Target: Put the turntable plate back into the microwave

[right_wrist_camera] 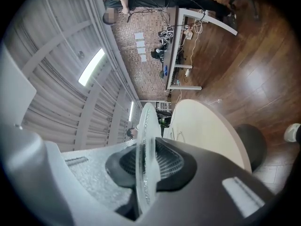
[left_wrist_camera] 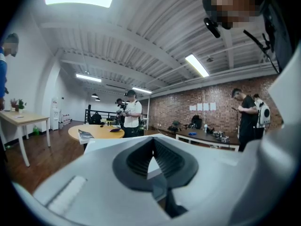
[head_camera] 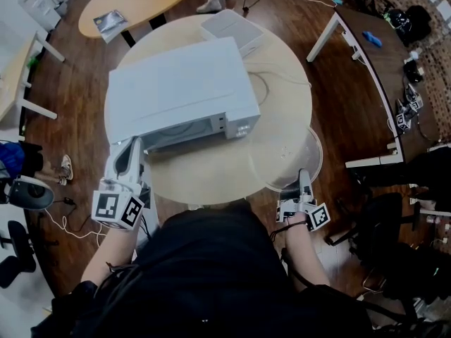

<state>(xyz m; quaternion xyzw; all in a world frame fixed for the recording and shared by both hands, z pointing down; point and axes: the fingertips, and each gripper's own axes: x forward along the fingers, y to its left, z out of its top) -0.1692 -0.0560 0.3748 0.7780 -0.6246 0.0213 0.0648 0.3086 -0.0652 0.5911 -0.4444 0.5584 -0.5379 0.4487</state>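
At the table [head_camera: 211,178] edge, right claw [head_camera: 304,182] pinches near-invisible clear plate [right_wrist_camera: 145,126].

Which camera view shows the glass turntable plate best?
Head view: the whole clear turntable plate shows, overlapping the table edge. Right gripper view shows it edge-on, clamped between the jaws. Left gripper view misses it.

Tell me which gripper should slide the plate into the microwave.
Right. The right gripper grips the plate by its rim; the left gripper is at the microwave's front-left corner, without the plate.
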